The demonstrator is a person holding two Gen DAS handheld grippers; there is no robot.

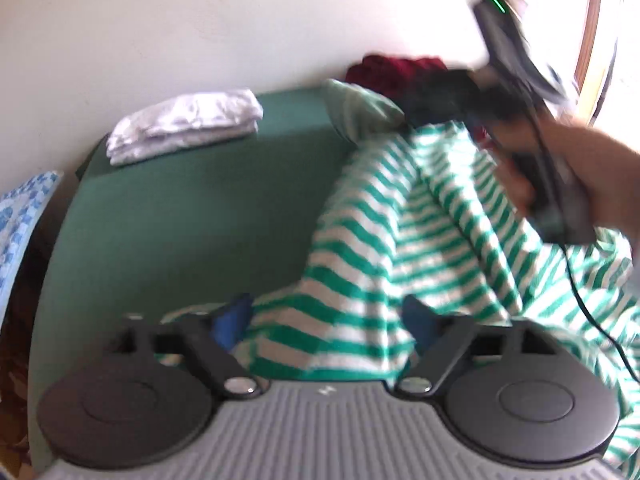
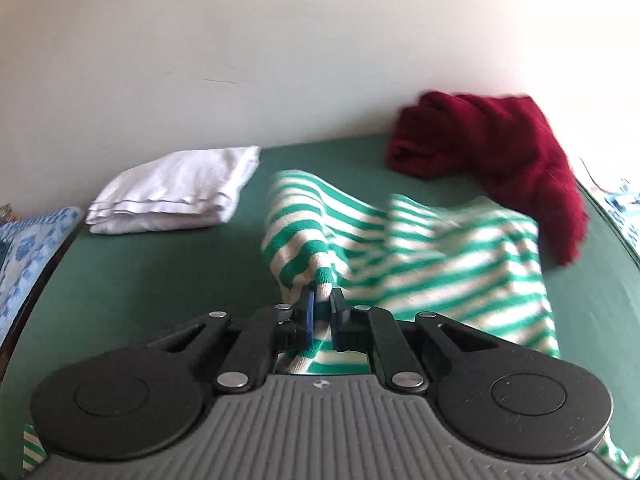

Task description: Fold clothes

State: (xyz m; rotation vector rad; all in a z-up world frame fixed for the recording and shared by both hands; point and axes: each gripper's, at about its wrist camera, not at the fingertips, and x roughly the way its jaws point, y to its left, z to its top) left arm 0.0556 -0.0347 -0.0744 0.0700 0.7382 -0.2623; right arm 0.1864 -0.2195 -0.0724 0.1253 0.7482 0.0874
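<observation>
Two tools work one green-and-white striped garment (image 2: 432, 256) on the green surface (image 2: 140, 276); the right tool (image 2: 323, 312) is pinched tight on a bunched fold of the stripes, lifting it off the surface, while the left tool (image 1: 328, 320) stands spread wide with the cloth lying loose between its fingers; a folded white garment (image 2: 172, 192) rests near the wall, well apart; a crumpled dark red garment (image 2: 500, 156) touches the striped one's far edge.

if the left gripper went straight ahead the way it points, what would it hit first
The striped sweater. The left gripper is open, and the cloth is bunched right between its fingers, so it would push into that almost at once. Exact depth is unclear in the blur.
</observation>
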